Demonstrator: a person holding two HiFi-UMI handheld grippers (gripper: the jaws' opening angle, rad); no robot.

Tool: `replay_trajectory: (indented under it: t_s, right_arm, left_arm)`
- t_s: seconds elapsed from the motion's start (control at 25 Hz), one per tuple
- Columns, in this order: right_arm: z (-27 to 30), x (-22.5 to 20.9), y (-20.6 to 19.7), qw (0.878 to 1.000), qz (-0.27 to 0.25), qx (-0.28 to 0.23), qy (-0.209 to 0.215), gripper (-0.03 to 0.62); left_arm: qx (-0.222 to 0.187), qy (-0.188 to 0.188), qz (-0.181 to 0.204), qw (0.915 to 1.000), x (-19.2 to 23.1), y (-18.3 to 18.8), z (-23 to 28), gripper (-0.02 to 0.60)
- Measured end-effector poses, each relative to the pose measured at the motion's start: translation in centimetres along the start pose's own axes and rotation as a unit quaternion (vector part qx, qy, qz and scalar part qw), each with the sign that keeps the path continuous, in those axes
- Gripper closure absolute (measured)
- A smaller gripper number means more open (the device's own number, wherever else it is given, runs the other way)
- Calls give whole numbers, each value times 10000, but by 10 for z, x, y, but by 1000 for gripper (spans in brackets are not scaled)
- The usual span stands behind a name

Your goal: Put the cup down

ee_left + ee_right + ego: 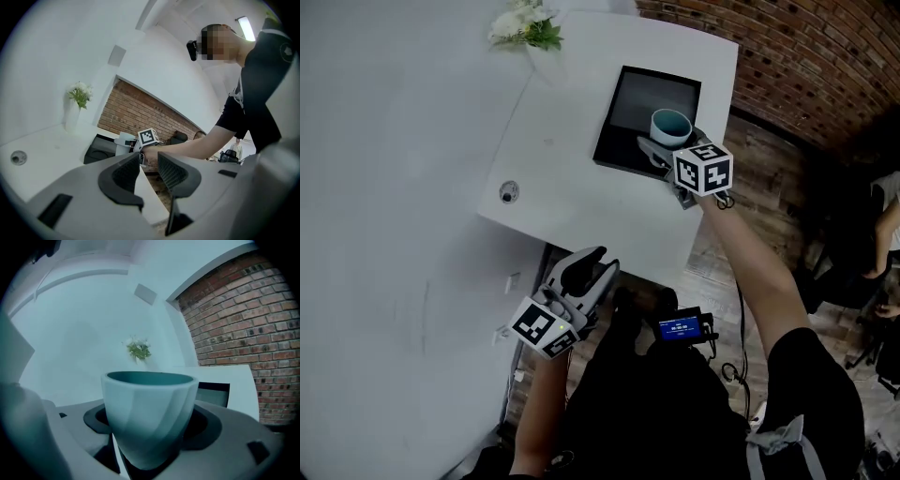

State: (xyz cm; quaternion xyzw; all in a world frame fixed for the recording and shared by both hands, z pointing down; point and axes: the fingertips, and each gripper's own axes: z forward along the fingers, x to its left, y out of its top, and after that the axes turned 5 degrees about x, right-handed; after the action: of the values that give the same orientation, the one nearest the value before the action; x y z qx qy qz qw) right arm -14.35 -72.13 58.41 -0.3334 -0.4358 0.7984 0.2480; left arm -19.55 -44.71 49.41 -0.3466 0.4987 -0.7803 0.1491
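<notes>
Since the right hand-held gripper [666,148] pinches the tapered cup [149,413] over the tray [623,131], an early release could topple it; the left hand-held gripper [149,176] hangs slightly parted, empty.

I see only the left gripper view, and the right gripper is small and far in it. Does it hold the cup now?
Observer: Yes. In the right gripper view, the right gripper is shut on the cup, one jaw on each side.
Operator: Is the cup above the tray?
Observer: In the head view it is at the right edge of the dark tray, toward the near corner. I cannot tell whether it touches.
Operator: Is something inside the cup?
Observer: The head view looks down into it, and nothing shows inside.
</notes>
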Motion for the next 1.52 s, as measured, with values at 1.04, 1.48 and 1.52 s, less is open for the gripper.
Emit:
replay_trajectory:
  t_s: [1.04,1.48,1.52]
  right_arm:
    - [-7,9,-54,9734,-2014,996,-453,206]
    - [-67,-2,-61,9971,555,310,-428,206]
    - [-74,-1,-61,9962,759,220,-366,206]
  left_arm:
    - [-113,-112,-22,9999,-10,-1,-2,471]
    - [-273,-108,-4,9996,-16,-1,-23,471]
    - [-289,-109,-1,9995,-16,-1,-25,471]
